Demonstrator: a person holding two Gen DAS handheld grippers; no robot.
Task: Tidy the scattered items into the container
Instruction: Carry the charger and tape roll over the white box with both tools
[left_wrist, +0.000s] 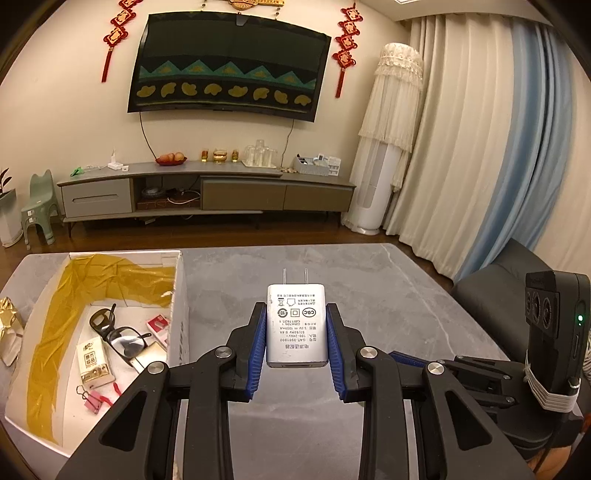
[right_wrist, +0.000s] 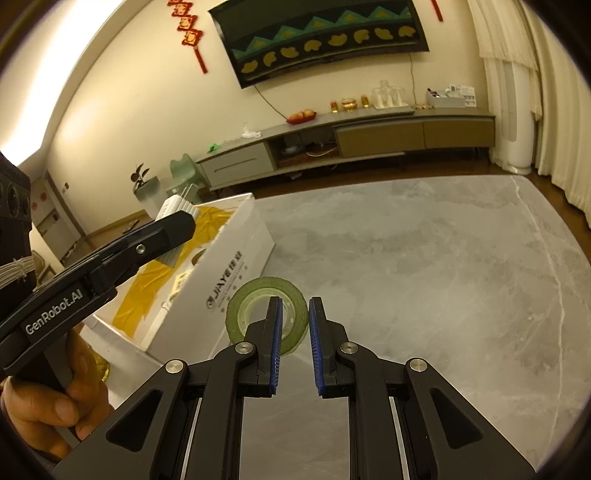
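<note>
The left claw (left_wrist: 296, 338) is clamped on a white plug adapter (left_wrist: 296, 325), its blue pads pressed against the adapter's two long sides. The adapter is held above the grey marble desk (left_wrist: 388, 295) with its two metal prongs pointing away from the camera and its printed label facing up. In the right wrist view the same claw reaches in from the left, and the adapter (right_wrist: 177, 206) sits above the near rim of the box.

The white cardboard box (left_wrist: 179, 295) stands on the desk to the left of the held adapter, lined with crumpled yellow film (left_wrist: 110, 277). Inside it lie black-framed glasses (left_wrist: 118, 332), a small white packet (left_wrist: 94, 360), a pink binder clip (left_wrist: 92, 400) and a red-and-white item (left_wrist: 158, 325) near the right wall.

The right claw (right_wrist: 295, 343) is empty, its jaws set to a narrow gap. Just beyond its left finger a roll of green tape (right_wrist: 258, 295) lies flat on the desk, close beside the box's printed side wall; the finger hides part of the roll. A hand (right_wrist: 55, 398) grips the handle of the left tool at the lower left of that view
</note>
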